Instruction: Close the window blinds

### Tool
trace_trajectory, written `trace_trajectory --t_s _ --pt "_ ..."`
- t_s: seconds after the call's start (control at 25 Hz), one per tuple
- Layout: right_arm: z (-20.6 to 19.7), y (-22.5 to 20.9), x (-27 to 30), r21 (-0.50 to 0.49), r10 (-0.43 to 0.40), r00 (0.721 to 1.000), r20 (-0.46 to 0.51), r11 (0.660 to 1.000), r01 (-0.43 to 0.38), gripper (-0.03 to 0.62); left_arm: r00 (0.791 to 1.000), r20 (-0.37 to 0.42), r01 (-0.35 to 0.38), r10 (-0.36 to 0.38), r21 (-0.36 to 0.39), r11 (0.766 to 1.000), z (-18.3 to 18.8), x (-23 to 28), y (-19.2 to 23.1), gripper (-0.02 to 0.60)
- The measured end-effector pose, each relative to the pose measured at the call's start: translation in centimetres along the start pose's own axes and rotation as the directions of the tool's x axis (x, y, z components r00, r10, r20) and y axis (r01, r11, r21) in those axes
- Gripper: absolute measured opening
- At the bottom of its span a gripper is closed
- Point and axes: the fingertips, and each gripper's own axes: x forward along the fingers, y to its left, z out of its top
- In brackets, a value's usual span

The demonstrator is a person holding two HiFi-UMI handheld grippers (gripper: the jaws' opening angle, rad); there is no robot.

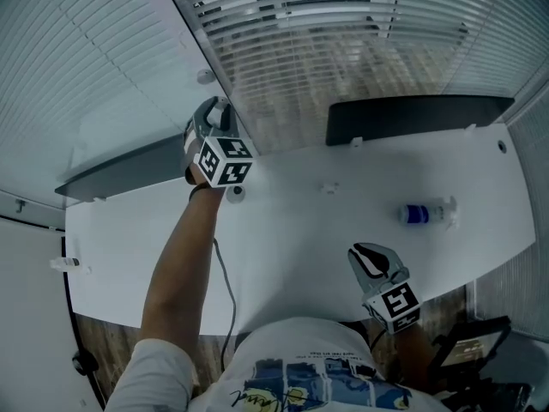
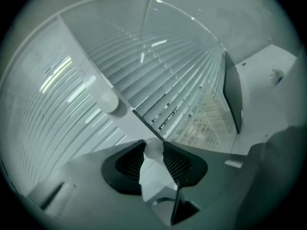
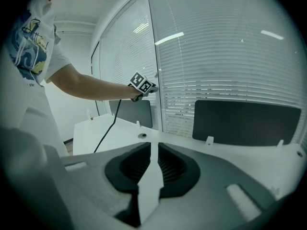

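window blinds (image 1: 343, 33) hung behind the white counter (image 1: 292, 239), slats of the middle pane partly open low down. left gripper (image 1: 214, 114) was raised at the window frame (image 1: 190, 33) between two panes, jaws narrowed onto a small white ball (image 2: 153, 148), pads touching it on both sides. right gripper (image 3: 151, 159) was low over the counter's near edge, jaws nearly together with a thin slit, nothing between. a bottle (image 1: 425, 214) lay on the counter to the right, well apart from both.
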Motion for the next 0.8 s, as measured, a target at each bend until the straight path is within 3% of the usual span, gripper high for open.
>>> trace_trajectory --t_s 0.24,0.36,0.52,0.72,0.76,0.8 --pt "0.0 -0.1 -0.1 0.002 -0.003 1.000 -0.002 1.000 0.003 0.035 1.000 -0.004 -0.010 0.009 -0.207 0.978 0.0 -0.1 0.3 0.126" --pt "-0.2 -0.1 -0.1 0.006 -0.003 1.000 -0.005 1.000 0.003 0.035 1.000 -0.001 -0.001 0.001 -0.306 0.952 -0.2 -0.2 0.6 0.126" --pt "-0.3 -0.2 -0.1 0.011 -0.005 1.000 -0.003 1.000 0.005 0.035 1.000 0.001 0.006 -0.006 -0.497 0.868 -0.3 -0.3 1.0 0.126" --pt "-0.2 -0.4 -0.1 0.011 -0.007 1.000 -0.005 1.000 0.007 0.035 1.000 0.009 0.020 -0.019 -0.694 0.720 -0.5 -0.3 1.3 0.126" --pt "-0.1 -0.4 -0.1 0.013 -0.007 1.000 -0.003 1.000 0.007 0.035 1.000 0.012 0.025 -0.024 -0.713 0.700 -0.4 -0.3 1.2 0.126" --pt "-0.1 -0.3 -0.1 0.014 -0.005 1.000 -0.002 1.000 0.005 0.035 1.000 0.014 0.028 -0.027 -0.718 0.695 -0.4 -0.3 1.2 0.126"
